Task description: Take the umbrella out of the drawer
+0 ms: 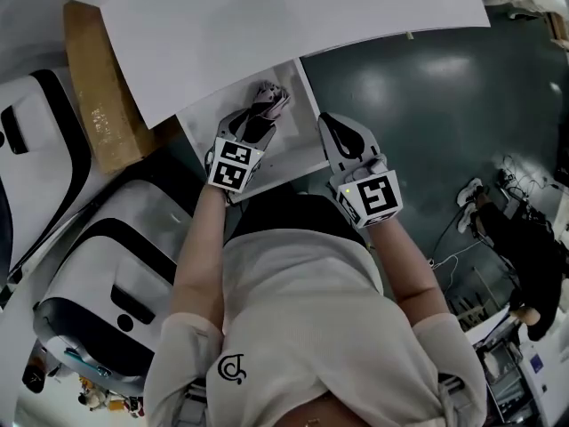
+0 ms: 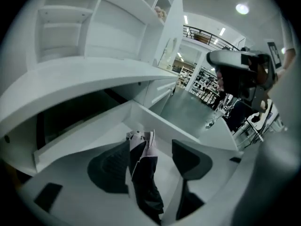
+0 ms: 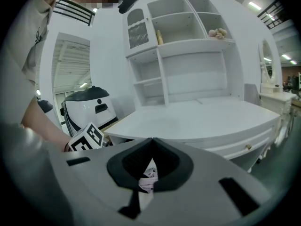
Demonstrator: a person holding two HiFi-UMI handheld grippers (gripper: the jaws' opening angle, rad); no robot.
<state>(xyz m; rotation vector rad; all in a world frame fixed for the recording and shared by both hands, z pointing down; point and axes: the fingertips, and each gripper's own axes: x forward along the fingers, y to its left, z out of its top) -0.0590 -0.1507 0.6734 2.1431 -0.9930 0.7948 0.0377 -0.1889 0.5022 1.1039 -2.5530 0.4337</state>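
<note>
Umbrella (image 2: 142,171) between spread jaws of left gripper (image 2: 151,160) (inside drawer (image 2: 162,126))

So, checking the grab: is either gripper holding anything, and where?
Nothing is held yet. The left gripper stands open with the umbrella between its jaws; the right gripper is shut, empty.

Head view looked steeply down from above the person's shoulders onto the open drawer (image 1: 300,139), which lay in the upper centre of frame. Left gripper view sat close over that drawer, angled downward, with the umbrella (image 2: 143,173) at lower centre. Right gripper view faced nearly level across the desk top (image 3: 197,119). All three views shared the umbrella.
</note>
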